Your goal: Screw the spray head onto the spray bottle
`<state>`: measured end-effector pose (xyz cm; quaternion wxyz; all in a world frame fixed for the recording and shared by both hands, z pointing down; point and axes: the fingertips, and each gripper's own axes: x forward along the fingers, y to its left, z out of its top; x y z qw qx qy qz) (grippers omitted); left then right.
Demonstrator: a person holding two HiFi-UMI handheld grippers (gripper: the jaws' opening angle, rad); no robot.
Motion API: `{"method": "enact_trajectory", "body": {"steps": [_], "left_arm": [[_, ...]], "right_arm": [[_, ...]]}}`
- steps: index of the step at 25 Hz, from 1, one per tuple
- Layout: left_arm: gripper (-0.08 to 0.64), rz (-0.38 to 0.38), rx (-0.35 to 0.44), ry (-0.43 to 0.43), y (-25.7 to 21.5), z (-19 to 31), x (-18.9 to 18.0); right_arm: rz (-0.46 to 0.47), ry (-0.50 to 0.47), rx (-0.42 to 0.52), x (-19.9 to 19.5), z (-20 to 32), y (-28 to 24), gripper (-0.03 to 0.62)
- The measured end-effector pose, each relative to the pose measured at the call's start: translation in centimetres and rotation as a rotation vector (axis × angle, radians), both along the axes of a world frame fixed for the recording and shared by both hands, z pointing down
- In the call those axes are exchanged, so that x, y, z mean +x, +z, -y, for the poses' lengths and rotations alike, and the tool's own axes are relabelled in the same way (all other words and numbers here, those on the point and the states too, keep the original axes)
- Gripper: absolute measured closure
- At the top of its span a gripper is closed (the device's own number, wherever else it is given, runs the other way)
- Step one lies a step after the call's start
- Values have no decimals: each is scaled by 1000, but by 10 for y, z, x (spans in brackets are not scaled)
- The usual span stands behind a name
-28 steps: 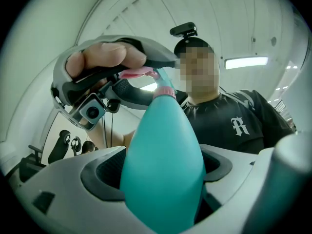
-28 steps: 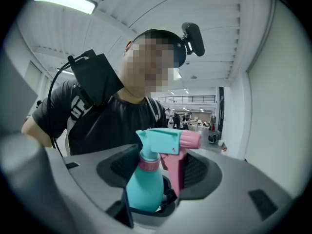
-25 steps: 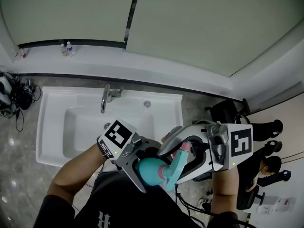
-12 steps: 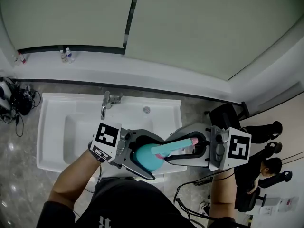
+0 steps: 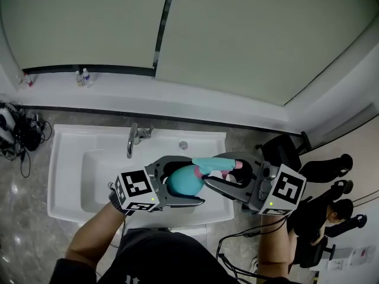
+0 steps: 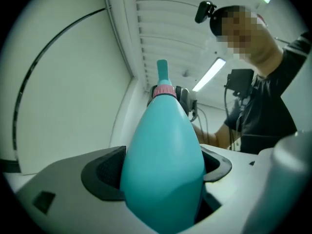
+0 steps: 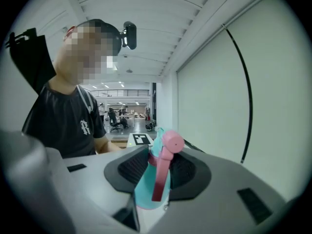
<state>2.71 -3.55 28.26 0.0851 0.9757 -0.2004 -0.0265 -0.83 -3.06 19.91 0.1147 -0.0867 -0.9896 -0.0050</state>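
Note the left tongs (image 6: pixel 163 173) closed firmly on the belly of the teal spray bottle (image 5: pixel 182 181), with pads pressed against both flanks. Note the right tongs (image 7: pixel 160 172), just narrowed from a wider setting and now closed on the spray head (image 5: pixel 218 165), with the pink trigger (image 7: pixel 161 179) between the pads. Locate the assembly held level in the air above the near rim of the sink (image 5: pixel 62 170), bottle to the left, head to the right, meeting at the pink collar (image 6: pixel 163 90); depth of thread engagement not determinable. Expect cross-threading from any tilt between head axis and neck axis during turning. Expect slip of the smooth, rounded belly inside the left pads under twisting load, and so rotation of the whole bottle instead of tightening. Avoid extra squeeze on the trigger: likely result, a bent lever or possible discharge. Avoid turning the head body without the collar: possible spin with no thread advance. Beware a drop into the basin on loss of either grip.
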Motion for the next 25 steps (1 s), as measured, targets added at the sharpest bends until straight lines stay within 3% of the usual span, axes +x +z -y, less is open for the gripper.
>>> {"method": "enact_trajectory", "body": {"steps": [10,14,16,18,21,25], "left_arm": [[137,370,78,-585,40,67,-45],[138,502,102,-716,53,77,-57],[138,501,91,-708,57,77,-56],[138,449,67,-659,58,75,-51],[138,292,16,-529,49,70,-43],[138,77,-36,-318,27,57,-35]], "right_arm": [[-91,399,-110,-14,58,37,466],[-99,514,-192,-14,69,49,468],[-99,549,-211,-14,71,53,468],[-97,547,-191,-14,69,53,466],[-72,468,-129,-16,59,42,465],[-6,281,-125,-9,42,19,332]]}}
